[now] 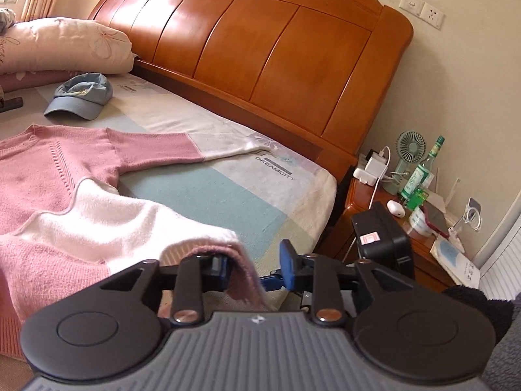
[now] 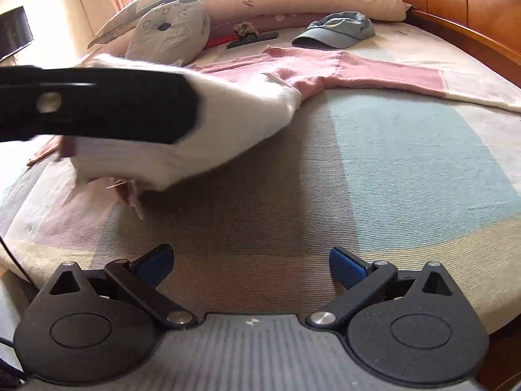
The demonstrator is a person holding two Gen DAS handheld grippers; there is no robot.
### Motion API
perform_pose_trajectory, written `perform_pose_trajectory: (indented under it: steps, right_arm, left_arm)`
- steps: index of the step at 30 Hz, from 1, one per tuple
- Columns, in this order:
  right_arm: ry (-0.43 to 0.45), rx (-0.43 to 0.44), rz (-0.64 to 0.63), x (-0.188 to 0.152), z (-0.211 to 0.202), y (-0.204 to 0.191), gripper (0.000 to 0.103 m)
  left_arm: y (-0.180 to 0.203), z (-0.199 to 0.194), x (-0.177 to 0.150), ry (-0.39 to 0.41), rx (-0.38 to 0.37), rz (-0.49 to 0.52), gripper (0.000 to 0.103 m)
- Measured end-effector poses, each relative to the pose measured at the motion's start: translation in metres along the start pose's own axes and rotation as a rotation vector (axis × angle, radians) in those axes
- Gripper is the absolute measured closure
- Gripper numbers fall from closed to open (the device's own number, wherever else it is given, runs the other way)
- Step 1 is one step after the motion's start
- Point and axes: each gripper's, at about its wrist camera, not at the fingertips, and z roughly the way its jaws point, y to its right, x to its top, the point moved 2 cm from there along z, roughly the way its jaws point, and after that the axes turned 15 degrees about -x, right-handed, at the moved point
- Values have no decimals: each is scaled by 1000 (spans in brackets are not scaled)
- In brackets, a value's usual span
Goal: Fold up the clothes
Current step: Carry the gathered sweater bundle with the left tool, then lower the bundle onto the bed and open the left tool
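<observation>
A pink and white knit sweater (image 1: 65,176) lies spread on the bed, neck at the far left, one sleeve (image 1: 182,148) stretched toward the headboard. Its near hem corner (image 1: 241,260) is raised and hangs over the left finger of my left gripper (image 1: 257,265). The jaws stand partly apart, with a gap between the cloth and the right finger. In the right wrist view the lifted white part of the sweater (image 2: 234,120) casts a shadow on the sheet. My right gripper (image 2: 250,262) is wide open over bare bedsheet, holding nothing.
A blue cap (image 1: 79,96) and pillows (image 1: 65,45) lie near the wooden headboard (image 1: 260,49). The bedside table (image 1: 407,228) holds a bottle, a small fan, chargers and a phone. A black box with a red label (image 1: 381,238) is close on my right. The striped sheet (image 2: 390,163) is flat.
</observation>
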Motion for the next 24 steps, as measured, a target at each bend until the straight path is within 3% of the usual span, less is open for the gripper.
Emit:
perform_pose_trajectory:
  steps: [4, 10, 12, 15, 20, 24]
  right_arm:
    - [-4, -9, 18, 0, -3, 7, 0]
    - [-10, -24, 45, -1, -8, 17, 0]
    - [-13, -24, 53, -1, -9, 21, 0]
    - [-18, 31, 59, 4, -17, 20, 0]
    - [61, 45, 82, 19, -30, 17, 0]
    - [136, -51, 122, 28, -34, 23, 0]
  left_arm:
    - [3, -8, 9, 6, -20, -2, 51]
    - [7, 7, 18, -8, -36, -6, 46]
    - [9, 12, 19, -23, -57, -20, 39]
    - [12, 18, 18, -52, -56, -16, 37]
    - [9, 17, 14, -72, -73, -69, 36]
    - [9, 6, 12, -59, -75, -90, 32]
